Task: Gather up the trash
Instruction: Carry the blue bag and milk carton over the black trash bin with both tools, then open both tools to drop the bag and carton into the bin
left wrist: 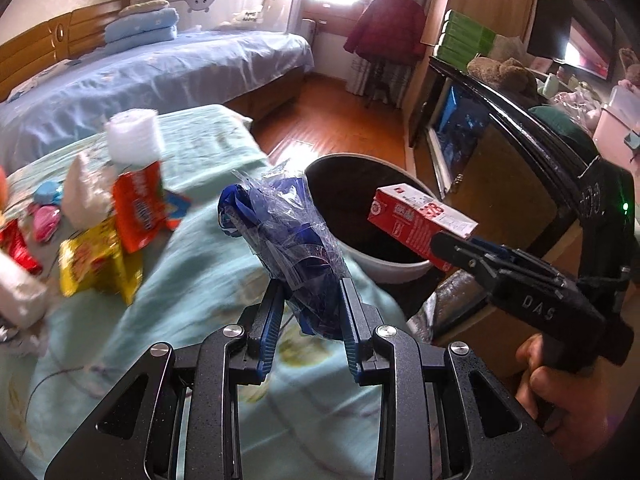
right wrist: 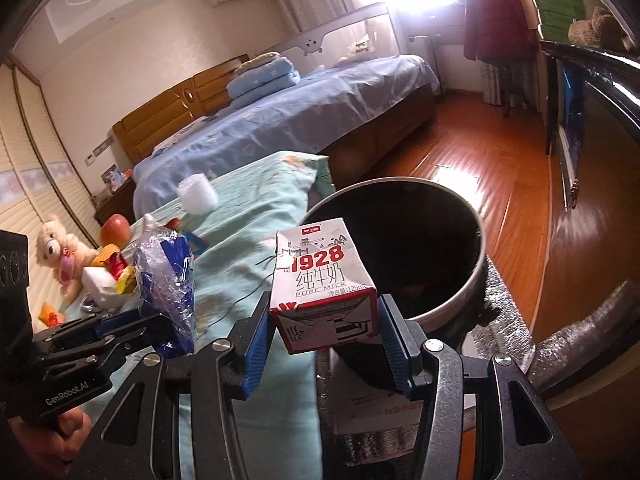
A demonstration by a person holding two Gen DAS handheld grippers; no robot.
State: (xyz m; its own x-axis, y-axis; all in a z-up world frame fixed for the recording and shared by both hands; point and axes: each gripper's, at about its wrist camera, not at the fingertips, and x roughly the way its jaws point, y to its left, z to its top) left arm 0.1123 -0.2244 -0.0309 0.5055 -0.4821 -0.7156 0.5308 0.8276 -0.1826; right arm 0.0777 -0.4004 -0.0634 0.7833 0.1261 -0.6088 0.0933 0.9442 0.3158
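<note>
bedside bin [right wrist: 472,280]; carton [right wrist: 320,280] between fingers [right wrist: 256,344]

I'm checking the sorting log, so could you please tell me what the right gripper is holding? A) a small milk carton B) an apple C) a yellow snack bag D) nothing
A: the right gripper is shut on the milk carton, marked "1928 Pure Milk", in front of the bin; the left gripper holds the blue plastic wrapper.

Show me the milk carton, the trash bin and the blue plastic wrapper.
milk carton [right wrist: 320,272], right wrist view, printed front face.
trash bin [right wrist: 478,268], right wrist view, white rim.
blue plastic wrapper [left wrist: 288,236], left wrist view, crumpled middle.
</note>
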